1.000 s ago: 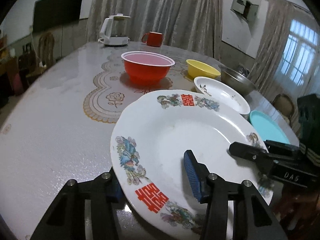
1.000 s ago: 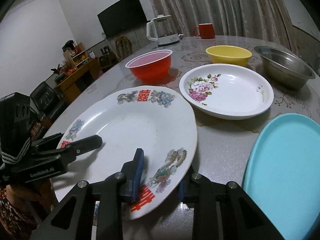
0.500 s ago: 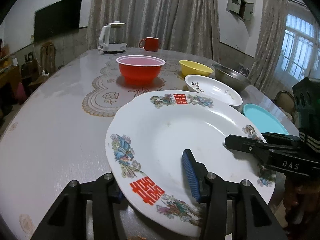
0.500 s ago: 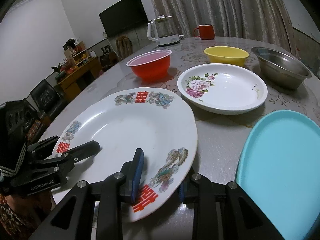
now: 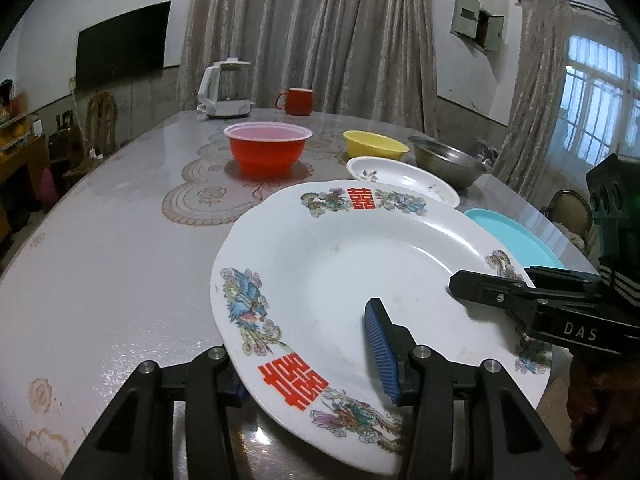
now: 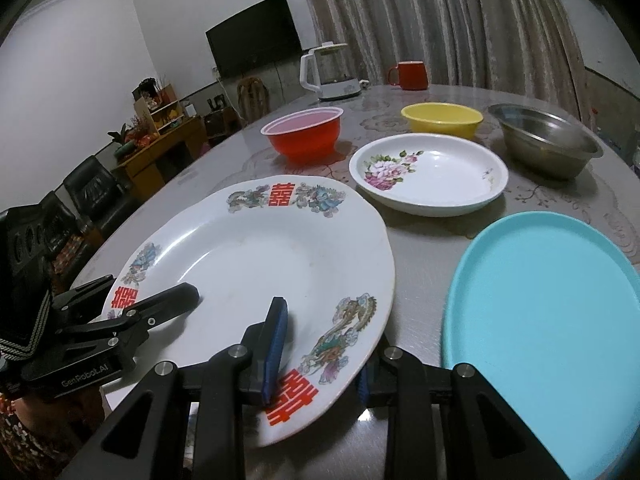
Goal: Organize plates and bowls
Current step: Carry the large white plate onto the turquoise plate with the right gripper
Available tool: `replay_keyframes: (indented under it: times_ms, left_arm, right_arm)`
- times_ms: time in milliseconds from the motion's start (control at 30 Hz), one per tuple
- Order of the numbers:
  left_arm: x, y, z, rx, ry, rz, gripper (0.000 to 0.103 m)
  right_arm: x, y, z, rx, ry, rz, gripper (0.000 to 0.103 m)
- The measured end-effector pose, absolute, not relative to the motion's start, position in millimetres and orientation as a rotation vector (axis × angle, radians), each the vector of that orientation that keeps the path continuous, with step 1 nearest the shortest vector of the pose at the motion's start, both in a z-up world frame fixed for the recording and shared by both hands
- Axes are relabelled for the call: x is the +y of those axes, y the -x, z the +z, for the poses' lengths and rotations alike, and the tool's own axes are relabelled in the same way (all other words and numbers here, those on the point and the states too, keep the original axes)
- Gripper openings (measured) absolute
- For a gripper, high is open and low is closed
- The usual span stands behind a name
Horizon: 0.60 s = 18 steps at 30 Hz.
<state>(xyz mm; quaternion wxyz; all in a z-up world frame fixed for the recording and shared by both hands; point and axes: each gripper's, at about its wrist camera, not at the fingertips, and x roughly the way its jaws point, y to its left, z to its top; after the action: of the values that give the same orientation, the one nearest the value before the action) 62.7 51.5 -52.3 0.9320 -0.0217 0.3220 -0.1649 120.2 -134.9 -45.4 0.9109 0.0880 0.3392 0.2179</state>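
Fingers of L gripper (image 5: 310, 364) & R gripper (image 6: 320, 354) each clamp big plate (image 5: 360, 280) rim, opp. sides.

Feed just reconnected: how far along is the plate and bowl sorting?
Nothing looks stacked yet. In hand: both grippers, left and right, clamp the big dragon plate. Left: flower plate, teal plate, red bowl, yellow bowl, steel bowl all sit separate.
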Motion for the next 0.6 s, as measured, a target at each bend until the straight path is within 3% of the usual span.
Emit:
replay_keyframes:
  times_ms: [600]
  left_arm:
    - [-23.0,-57.9,-21.7,0.621,0.000,-0.488,0.049]
  right_arm:
    - [-206.8,-72.7,-24.0,0.633,-0.235,0.357,0.028]
